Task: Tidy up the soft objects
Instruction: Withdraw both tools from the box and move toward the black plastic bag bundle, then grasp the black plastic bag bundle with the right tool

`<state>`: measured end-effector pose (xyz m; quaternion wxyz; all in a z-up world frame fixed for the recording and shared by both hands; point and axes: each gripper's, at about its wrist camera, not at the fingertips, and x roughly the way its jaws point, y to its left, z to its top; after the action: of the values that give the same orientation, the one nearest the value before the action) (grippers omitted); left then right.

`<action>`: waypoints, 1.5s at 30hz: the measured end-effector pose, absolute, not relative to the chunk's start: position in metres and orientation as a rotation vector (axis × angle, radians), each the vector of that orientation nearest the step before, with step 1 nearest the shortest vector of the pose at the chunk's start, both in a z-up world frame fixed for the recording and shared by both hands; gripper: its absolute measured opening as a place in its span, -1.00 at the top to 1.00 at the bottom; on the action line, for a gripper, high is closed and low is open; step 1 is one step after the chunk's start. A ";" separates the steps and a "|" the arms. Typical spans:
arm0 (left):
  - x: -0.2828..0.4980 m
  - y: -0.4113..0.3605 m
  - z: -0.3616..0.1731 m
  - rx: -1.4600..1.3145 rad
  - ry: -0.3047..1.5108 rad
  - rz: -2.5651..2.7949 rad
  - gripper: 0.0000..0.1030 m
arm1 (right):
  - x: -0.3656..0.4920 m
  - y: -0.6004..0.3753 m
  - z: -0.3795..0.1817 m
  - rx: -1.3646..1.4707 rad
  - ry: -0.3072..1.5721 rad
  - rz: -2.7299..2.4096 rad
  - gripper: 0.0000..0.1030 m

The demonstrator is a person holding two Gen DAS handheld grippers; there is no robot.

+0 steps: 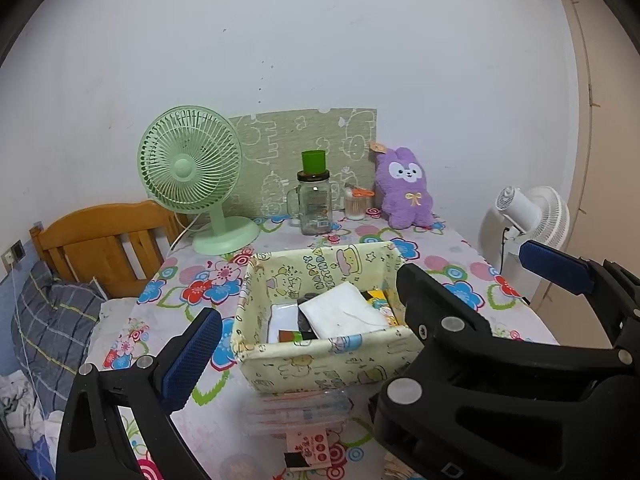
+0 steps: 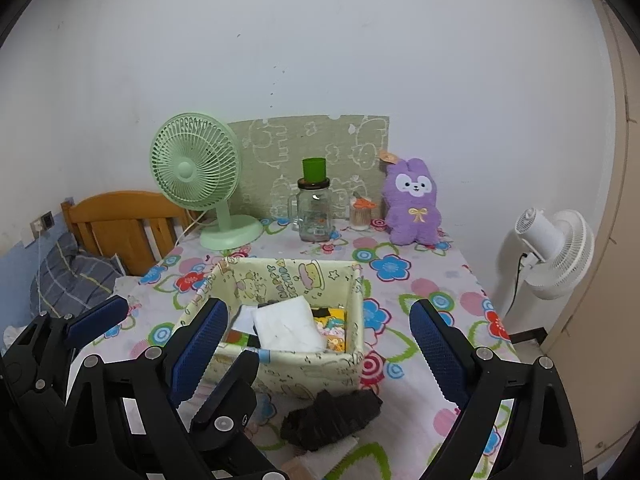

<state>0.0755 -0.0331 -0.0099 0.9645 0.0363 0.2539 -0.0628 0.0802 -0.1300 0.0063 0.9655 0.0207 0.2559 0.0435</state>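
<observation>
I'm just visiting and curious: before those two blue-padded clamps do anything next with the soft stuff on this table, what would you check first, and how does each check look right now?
1. Right gripper empty and open: ok, pads stand wide with nothing pressed between them.
2. Left gripper empty and open: ok, its pads stand far apart and press on nothing.
3. Fabric box upright with its mouth clear: ok.
4. Room left in the box: cannot tell, a white cloth covers much of the inside.
5. Dark crumpled item reachable: ok, it lies loose on the tablecloth in front of the box.
6. Purple plush rabbit unobstructed: ok, it stands at the back by the wall.
</observation>
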 end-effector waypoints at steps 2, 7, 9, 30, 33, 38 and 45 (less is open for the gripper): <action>0.070 -0.035 -0.010 0.077 0.512 -0.132 -1.00 | 0.075 -0.131 0.006 0.040 0.515 0.086 -0.83; 0.059 -0.040 -0.012 0.081 0.507 -0.153 -1.00 | 0.061 -0.134 0.004 0.043 0.509 0.081 -0.83; 0.056 -0.041 -0.015 0.081 0.505 -0.176 -1.00 | 0.056 -0.135 0.001 0.041 0.506 0.072 -0.83; 0.045 -0.049 -0.073 0.072 0.577 -0.245 -1.00 | 0.037 -0.141 -0.057 0.072 0.580 0.029 -0.83; 0.048 -0.050 -0.084 0.069 0.606 -0.242 -1.00 | 0.040 -0.142 -0.070 0.081 0.609 0.035 -0.83; 0.054 -0.051 -0.099 0.070 0.645 -0.235 -1.00 | 0.050 -0.142 -0.088 0.096 0.664 0.041 -0.83; 0.064 -0.052 -0.115 0.077 0.690 -0.227 -0.99 | 0.061 -0.141 -0.105 0.097 0.707 0.046 -0.83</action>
<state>0.0636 -0.0521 -0.1147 0.9341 0.0375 0.3373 -0.1110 0.0605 -0.1408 -0.1053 0.9368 0.0477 0.3459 0.0227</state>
